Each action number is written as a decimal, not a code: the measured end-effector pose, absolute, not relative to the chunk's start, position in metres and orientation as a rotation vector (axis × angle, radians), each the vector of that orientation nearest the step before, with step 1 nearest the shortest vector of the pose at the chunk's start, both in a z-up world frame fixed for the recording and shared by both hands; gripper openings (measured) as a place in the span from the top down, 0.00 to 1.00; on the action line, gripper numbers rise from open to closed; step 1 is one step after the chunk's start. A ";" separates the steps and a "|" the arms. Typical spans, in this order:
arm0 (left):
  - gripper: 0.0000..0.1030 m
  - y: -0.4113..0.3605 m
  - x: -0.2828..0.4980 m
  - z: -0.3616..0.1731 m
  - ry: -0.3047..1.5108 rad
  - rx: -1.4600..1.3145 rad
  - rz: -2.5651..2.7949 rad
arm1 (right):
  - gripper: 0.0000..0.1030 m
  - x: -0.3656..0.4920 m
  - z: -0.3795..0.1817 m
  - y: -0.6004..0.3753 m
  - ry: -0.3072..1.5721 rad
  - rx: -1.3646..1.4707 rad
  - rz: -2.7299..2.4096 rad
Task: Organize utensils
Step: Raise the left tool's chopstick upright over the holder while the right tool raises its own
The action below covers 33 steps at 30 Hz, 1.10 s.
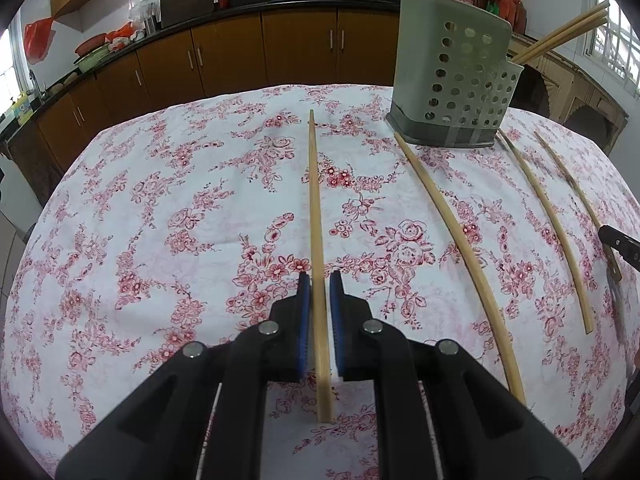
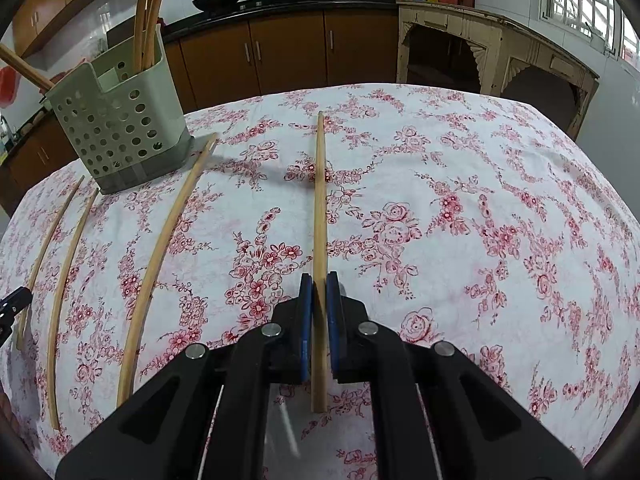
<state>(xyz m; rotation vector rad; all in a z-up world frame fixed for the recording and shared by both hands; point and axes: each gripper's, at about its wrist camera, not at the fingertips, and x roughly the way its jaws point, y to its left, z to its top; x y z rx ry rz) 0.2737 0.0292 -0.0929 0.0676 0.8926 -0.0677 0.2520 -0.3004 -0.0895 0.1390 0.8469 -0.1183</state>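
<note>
While both hold chopsticks, only right view (image 2: 320, 240) shows cream sideboard (image 2: 496, 40)

Floral-clothed table (image 1: 160, 208) bears chopsticks (image 1: 460, 248) and holder (image 1: 452, 80).

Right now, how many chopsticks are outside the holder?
4: the left chopstick clamped in the left gripper, the right chopstick in the right gripper, and two loose chopsticks on the tablecloth between them. None seems hidden.

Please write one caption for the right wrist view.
Right hand-held gripper shut on a chopstick, perforated holder behind.
</note>
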 end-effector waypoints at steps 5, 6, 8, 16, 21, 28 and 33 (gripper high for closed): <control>0.88 0.029 0.274 -0.093 0.893 0.064 -0.070 | 0.92 0.250 -0.090 -0.299 0.847 0.131 -0.122; 0.88 0.029 0.275 -0.093 0.893 0.064 -0.070 | 0.92 0.251 -0.090 -0.300 0.847 0.132 -0.121; 0.88 0.029 0.275 -0.093 0.893 0.066 -0.069 | 0.92 0.251 -0.089 -0.299 0.847 0.134 -0.120; 0.88 0.028 0.274 -0.094 0.892 0.074 -0.064 | 0.92 0.250 -0.089 -0.300 0.849 0.137 -0.117; 0.88 0.027 0.267 -0.093 0.893 0.078 -0.058 | 0.92 0.249 -0.089 -0.301 0.849 0.142 -0.113; 0.92 0.028 0.260 -0.092 0.892 0.072 -0.054 | 0.92 0.248 -0.088 -0.304 0.845 0.160 -0.090; 0.92 0.030 0.254 -0.088 0.899 0.077 -0.058 | 0.92 0.234 -0.074 -0.308 0.788 0.151 -0.091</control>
